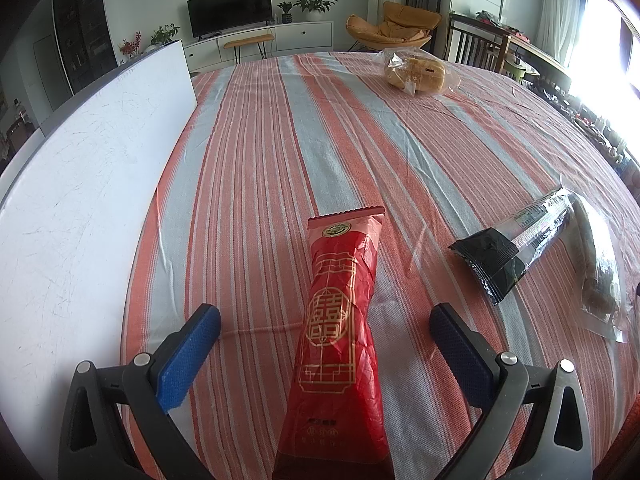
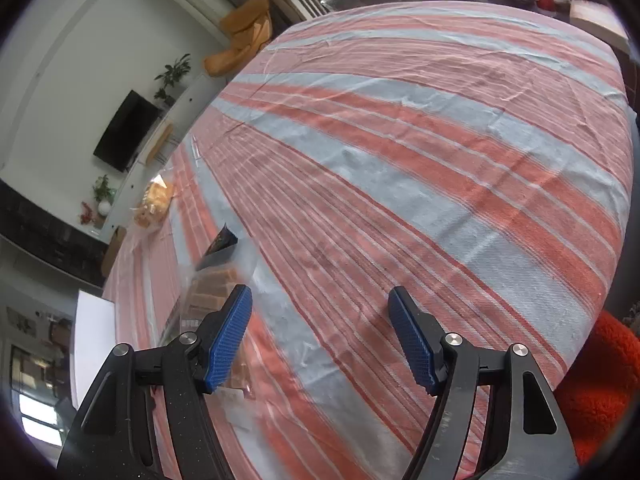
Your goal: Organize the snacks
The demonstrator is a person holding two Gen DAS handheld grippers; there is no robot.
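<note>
A long red snack packet [image 1: 340, 320] with gold print lies on the striped tablecloth between the fingers of my open left gripper [image 1: 325, 320]; neither pad touches it. A black-ended clear packet [image 1: 516, 240] and a clear wrapped snack [image 1: 600, 268] lie to the right. A bag of bread [image 1: 416, 72] sits far back. My right gripper [image 2: 320, 300] is open and empty above the cloth. A clear packet of brown wafers [image 2: 212, 292] lies by its left finger, with the black packet [image 2: 222, 240] and the bread [image 2: 154, 204] beyond.
A white board [image 1: 92, 184] lies along the table's left side and shows in the right wrist view [image 2: 94, 340]. The striped tablecloth [image 2: 400, 160] covers the table. Chairs and a cluttered side table [image 1: 496, 36] stand beyond the far edge.
</note>
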